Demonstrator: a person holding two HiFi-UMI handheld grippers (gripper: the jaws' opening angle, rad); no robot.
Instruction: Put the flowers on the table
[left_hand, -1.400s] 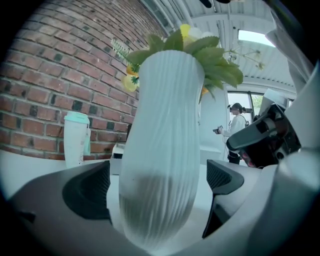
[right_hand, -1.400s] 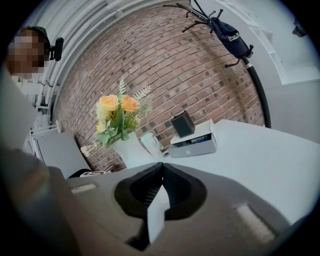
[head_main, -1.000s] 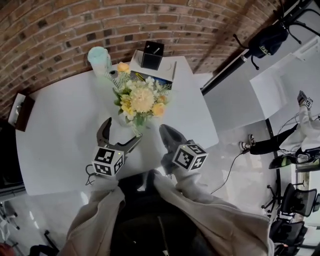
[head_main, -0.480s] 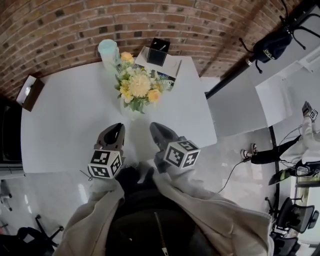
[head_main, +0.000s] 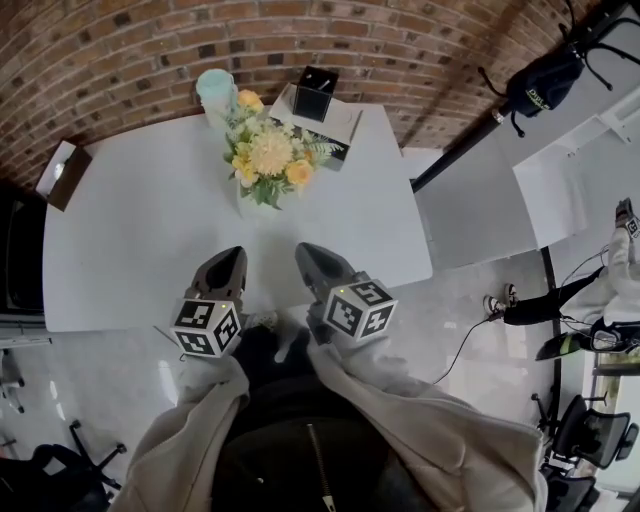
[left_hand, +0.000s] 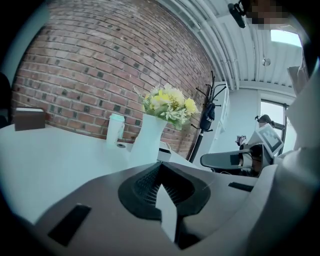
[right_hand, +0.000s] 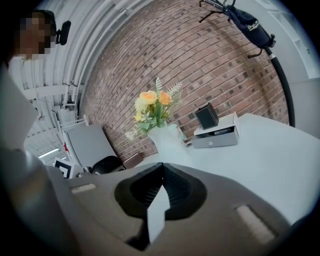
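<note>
White table (head_main: 130, 230) by a brick wall (head_main: 120, 60), flowers (head_main: 268, 160) at twelve o'clock; left gripper (head_main: 231, 256) and right gripper (head_main: 304, 251) both closed, empty (print on the black bag (head_main: 540, 85) unreadable).

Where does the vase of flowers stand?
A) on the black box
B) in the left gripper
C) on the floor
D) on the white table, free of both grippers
D: the vase of flowers stands on the white table, while the left gripper and right gripper are shut, well short of it.
</note>
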